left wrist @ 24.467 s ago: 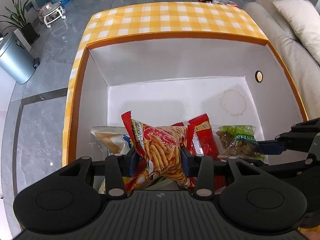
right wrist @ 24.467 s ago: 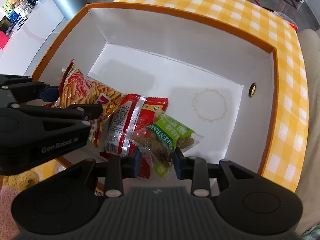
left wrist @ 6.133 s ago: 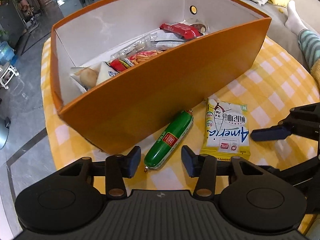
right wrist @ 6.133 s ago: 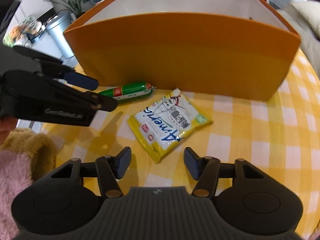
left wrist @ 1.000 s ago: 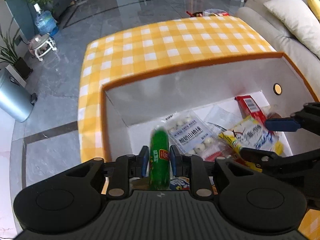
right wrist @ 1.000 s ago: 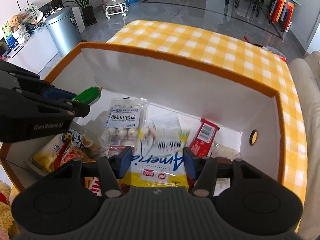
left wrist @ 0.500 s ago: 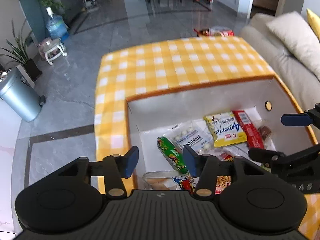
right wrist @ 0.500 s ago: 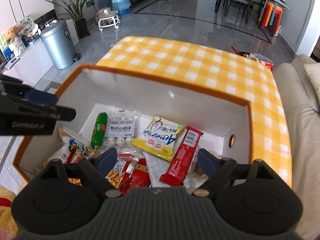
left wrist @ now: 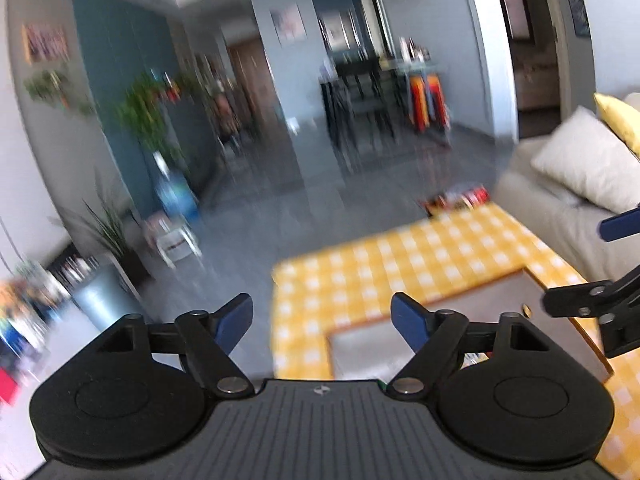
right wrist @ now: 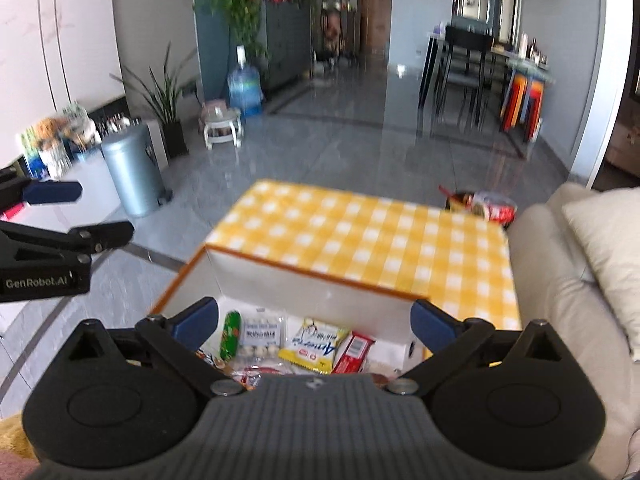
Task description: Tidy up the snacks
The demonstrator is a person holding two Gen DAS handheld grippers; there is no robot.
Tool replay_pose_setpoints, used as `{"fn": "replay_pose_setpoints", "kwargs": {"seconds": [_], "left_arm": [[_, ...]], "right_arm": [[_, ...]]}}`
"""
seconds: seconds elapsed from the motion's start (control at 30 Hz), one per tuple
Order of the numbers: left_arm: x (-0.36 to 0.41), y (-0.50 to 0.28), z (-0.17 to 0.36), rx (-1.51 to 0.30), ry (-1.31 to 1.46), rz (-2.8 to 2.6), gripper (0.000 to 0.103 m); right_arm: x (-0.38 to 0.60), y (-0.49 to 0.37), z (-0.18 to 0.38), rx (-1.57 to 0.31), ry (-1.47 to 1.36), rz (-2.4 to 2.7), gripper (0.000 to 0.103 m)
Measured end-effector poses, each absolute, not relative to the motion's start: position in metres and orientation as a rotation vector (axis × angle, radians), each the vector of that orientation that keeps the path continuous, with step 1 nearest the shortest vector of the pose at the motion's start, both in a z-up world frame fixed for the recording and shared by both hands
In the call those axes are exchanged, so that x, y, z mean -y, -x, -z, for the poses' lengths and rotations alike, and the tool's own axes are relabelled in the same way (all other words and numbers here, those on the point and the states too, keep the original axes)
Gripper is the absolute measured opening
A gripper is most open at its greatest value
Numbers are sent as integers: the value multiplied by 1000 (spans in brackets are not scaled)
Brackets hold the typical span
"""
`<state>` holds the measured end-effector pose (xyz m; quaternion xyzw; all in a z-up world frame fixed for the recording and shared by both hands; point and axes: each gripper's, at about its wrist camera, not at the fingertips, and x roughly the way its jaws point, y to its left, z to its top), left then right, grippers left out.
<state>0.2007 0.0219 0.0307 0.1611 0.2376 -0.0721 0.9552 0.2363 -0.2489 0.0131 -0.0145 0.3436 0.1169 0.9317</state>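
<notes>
The orange box point(right wrist: 320, 276) with white inner walls stands on the yellow checked table point(right wrist: 360, 232). Inside it lie a green sausage point(right wrist: 231, 334), a clear bag of white balls point(right wrist: 262, 334), a yellow snack packet point(right wrist: 312, 344) and a red bar point(right wrist: 354, 350). My right gripper point(right wrist: 314, 318) is open and empty, raised above the box. My left gripper point(left wrist: 322, 314) is open and empty, held high and tilted up; the view is blurred. The box's far wall point(left wrist: 420, 320) shows low in the left wrist view. The left gripper also shows in the right wrist view point(right wrist: 76, 212).
A beige sofa with a pillow point(right wrist: 600, 248) runs along the table's right side. A grey bin point(right wrist: 134, 170), plants and a water bottle point(right wrist: 244, 88) stand on the floor at the left. A dining table with chairs point(right wrist: 480, 64) is far back.
Both grippers have lifted up and tilted away from the box, so the views now show the room. The snacks stay in the box.
</notes>
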Motion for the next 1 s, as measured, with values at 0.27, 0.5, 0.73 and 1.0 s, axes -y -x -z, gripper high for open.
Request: {"fn": "replay_pose_setpoints", "kwargs": {"seconds": [0.27, 0.5, 0.73, 1.0], "left_arm": [[-18, -138, -41, -348, -350, 132, 94], [-19, -99, -25, -366, -295, 77, 94], [-15, -82, -1, -416, -290, 28, 94], [-17, -91, 26, -576, -190, 23, 94]], "right_arm": [[266, -167, -33, -579, 30, -204, 99], [269, -104, -24, -493, -47, -200, 99], [263, -70, 2, -491, -88, -148, 99], [251, -81, 34, -598, -37, -125, 99]]}}
